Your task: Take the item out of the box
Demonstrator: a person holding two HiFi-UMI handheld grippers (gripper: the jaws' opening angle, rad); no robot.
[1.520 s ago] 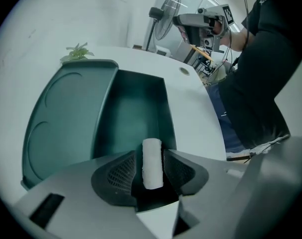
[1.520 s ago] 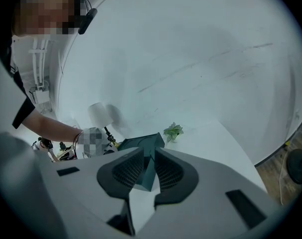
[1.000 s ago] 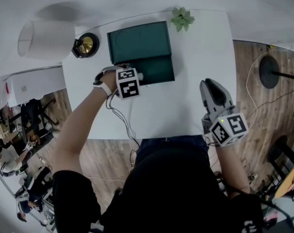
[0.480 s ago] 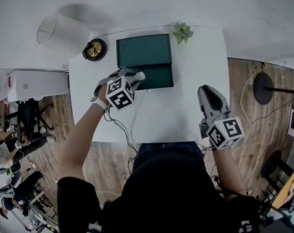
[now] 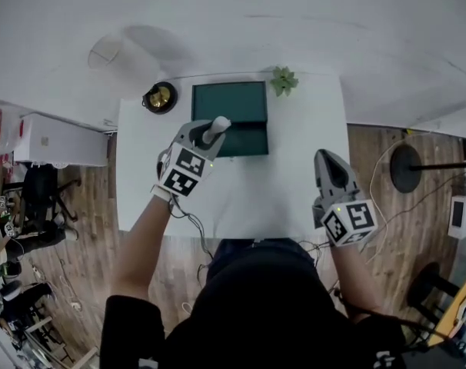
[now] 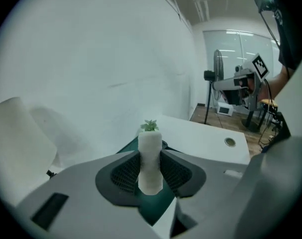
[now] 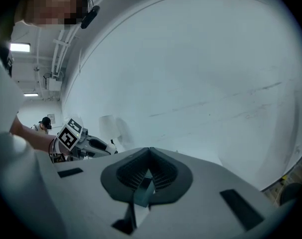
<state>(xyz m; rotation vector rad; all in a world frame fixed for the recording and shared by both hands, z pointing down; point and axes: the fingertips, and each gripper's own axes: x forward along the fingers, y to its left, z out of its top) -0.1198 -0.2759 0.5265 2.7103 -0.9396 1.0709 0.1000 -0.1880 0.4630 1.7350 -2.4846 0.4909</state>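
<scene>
a white table (image 5: 302, 175) stands against a pale wall, with wood floor on both sides and the person leaning over its near edge. the left hand-held gripper (image 5: 211, 134) pinches a short white cylinder (image 5: 220, 122) about its lower half, pads pressed to its sides, so that the item stands up from between the jaws. it looks to be out of the box and in the air over the front part of the dark green box (image 5: 233, 102), which lies open just beyond. a small green plant (image 5: 283, 81) sits at the box's far right corner and a brass-coloured round thing (image 5: 161, 97) at its left. the right hand-held gripper (image 5: 329, 160) has just been closing and its jaws now meet with nothing between them. the likely trouble is the round, smooth item pivoting or slipping in the narrow pinch and dropping back into the box or onto the table, mostly if the wrist is swung fast. the left forearm reaches forward over the table with its gripper tipped downward; the right one is held near the table's front right edge, well apart, pointing forward.
</scene>
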